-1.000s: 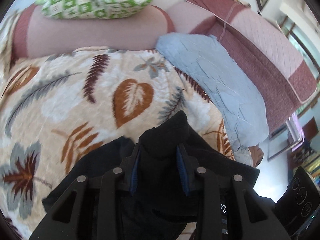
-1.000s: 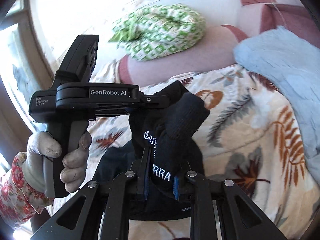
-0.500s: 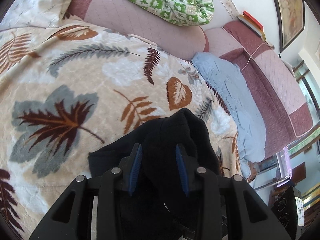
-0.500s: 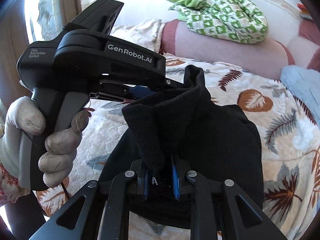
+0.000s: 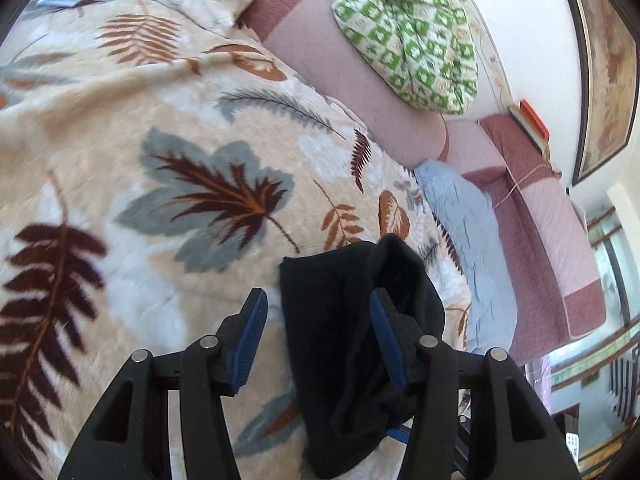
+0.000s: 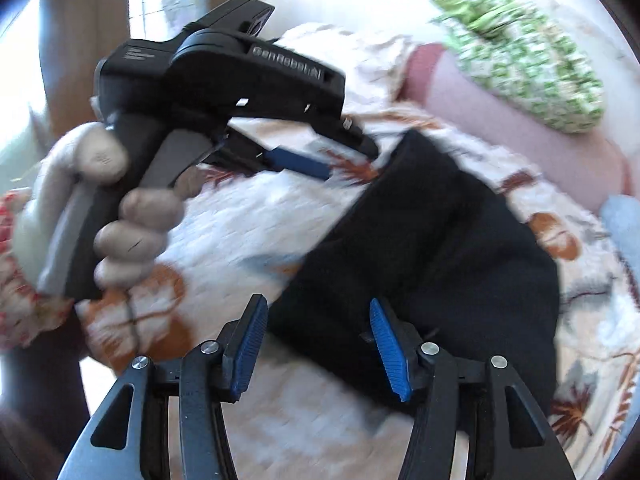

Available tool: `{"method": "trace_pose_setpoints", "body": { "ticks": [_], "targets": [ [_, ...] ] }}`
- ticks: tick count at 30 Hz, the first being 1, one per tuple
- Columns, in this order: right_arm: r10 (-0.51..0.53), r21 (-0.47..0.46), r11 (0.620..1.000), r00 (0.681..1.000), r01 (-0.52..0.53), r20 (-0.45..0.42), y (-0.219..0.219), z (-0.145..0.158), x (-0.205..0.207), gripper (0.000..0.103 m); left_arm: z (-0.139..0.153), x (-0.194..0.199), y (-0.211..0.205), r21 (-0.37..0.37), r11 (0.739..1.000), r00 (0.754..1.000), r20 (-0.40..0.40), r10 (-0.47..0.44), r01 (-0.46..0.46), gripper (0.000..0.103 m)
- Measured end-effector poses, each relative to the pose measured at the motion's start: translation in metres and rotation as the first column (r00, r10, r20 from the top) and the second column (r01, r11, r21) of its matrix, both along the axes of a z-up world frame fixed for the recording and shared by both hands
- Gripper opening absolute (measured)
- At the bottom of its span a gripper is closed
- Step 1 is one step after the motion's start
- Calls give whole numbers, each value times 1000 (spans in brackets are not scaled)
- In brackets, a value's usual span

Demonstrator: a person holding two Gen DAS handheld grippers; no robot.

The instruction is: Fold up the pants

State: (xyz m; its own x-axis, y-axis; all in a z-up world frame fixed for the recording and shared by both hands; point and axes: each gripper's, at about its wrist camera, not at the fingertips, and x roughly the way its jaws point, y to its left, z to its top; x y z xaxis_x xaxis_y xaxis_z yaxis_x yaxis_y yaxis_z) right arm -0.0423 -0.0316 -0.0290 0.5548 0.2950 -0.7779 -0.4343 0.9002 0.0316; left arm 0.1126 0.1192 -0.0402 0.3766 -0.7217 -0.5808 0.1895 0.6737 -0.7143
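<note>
Left wrist: both grippers' jaws just opening, released, black pants (image 5: 352, 320) loose between them on blanket (image 5: 120, 160).

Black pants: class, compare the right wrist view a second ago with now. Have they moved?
Yes. The black pants dropped from the right gripper, whose jaws have just been opening, and lie flatter on the leaf-print blanket.

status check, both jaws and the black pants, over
Left gripper and right gripper: jaws just opened, no pinch on cloth. Black fabric pants folded over, lying on the leaf-print blanket, a fold resting against the left gripper's pad. Nothing in the way.
</note>
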Motion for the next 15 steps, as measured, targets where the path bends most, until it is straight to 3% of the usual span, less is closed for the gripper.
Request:
{"method": "trace_pose_setpoints", "body": {
  "ticks": [4,8,10,12,15],
  "targets": [
    [-23,19,1000,999,22,26,-10,24,1,58,0,-10,20,11,999,998,32,52,-52,54],
    [-174,54,984,982,171,72,-30,52,38,56,0,-13,37,22,995,994,66,93,-94,57],
    [-242,13,970,966,242,87,-35,52,66,48,-1,-14,45,29,993,991,80,108,-110,59],
    [-316,-47,946,943,322,103,-38,45,96,32,-4,-15,53,43,991,989,88,119,-124,59],
    [-409,-56,910,912,411,38,-51,27,139,28,-10,-14,61,35,990,989,70,132,-135,59]
  ]
}}
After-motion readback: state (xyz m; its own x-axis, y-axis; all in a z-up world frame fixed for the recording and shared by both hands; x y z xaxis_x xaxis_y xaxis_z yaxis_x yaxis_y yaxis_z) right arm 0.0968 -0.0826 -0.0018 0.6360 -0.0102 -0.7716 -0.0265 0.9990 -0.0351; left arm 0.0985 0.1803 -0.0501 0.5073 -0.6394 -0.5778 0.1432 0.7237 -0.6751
